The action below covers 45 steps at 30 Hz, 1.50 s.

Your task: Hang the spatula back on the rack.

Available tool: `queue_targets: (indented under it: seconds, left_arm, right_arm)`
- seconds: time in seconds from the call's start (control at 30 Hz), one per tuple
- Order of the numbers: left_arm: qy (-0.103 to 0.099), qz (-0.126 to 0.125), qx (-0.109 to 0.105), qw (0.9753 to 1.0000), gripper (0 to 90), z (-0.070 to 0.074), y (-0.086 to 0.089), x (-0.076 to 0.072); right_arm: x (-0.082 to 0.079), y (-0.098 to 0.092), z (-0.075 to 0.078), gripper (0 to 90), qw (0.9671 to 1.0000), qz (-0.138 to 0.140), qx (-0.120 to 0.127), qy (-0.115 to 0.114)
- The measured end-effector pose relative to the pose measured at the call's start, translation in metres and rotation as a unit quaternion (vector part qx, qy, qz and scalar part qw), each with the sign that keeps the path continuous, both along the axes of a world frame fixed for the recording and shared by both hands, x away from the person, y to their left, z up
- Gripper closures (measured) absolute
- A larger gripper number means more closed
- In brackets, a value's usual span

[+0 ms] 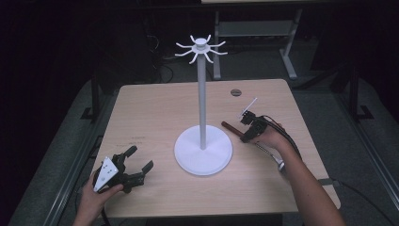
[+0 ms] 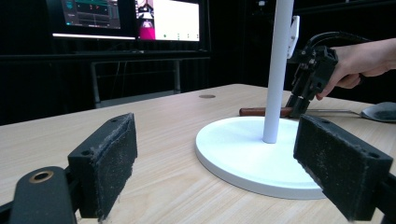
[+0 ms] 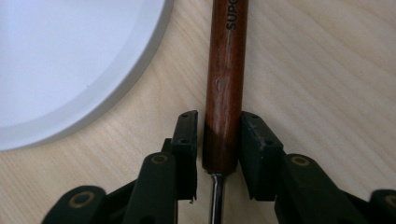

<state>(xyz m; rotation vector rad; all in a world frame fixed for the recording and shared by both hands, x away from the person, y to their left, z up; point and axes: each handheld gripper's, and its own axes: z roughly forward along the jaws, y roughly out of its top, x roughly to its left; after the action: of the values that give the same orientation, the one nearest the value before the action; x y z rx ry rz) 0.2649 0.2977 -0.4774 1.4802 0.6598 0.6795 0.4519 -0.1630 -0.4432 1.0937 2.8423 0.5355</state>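
Note:
A tall white stand with a ring of hooks on top rises from a round base at the table's centre. To its right lies a ladle with a brown wooden handle, a metal shaft and a bowl. My right gripper tilts down onto it. Its pads press the handle's lower end, where the shaft begins. The ladle rests flat on the table. My left gripper sits open at the front left, its wide-apart jaws empty and facing the base.
The light wooden table has a round cable grommet at the back right. Lit monitors and a metal frame stand beyond the far edge. The right gripper's cable trails along the forearm toward the table's right edge.

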Motion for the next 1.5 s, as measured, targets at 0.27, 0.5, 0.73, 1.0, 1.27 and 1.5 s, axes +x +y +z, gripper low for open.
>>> queue_targets:
  seconds: [0.27, 0.5, 0.73, 1.0, 1.27, 1.5]
  left_arm:
    - [0.000, 0.000, 0.002, 1.0000, 12.8, 0.000, 0.000, 0.000]
    - [0.001, 0.000, 0.000, 1.0000, 12.8, 0.000, 0.000, 0.000]
    - [0.001, 0.000, 0.000, 1.0000, 12.8, 0.000, 0.000, 0.000]
    - [0.001, 0.001, 0.000, 1.0000, 12.8, 0.000, 0.000, 0.000]
    - [0.002, 0.001, -0.001, 1.0000, 12.8, 0.000, 0.000, 0.000]
    - [0.002, 0.001, 0.000, 1.0000, 12.8, 0.000, 0.000, 0.000]
  right_arm:
    - [0.000, 0.000, 0.000, 72.2, 1.0000, -0.008, -0.001, 0.001]
    - [-0.002, -0.003, 0.008, 72.8, 0.9998, -0.009, 0.013, -0.009]
    - [-0.007, -0.012, 0.024, 73.0, 0.9984, -0.015, 0.044, -0.032]
    - [-0.016, -0.026, 0.046, 73.0, 0.9938, -0.023, 0.086, -0.067]
    - [-0.026, -0.035, 0.063, 73.0, 0.9889, -0.033, 0.114, -0.090]
    - [-0.037, -0.042, 0.078, 73.0, 0.9808, -0.038, 0.152, -0.116]
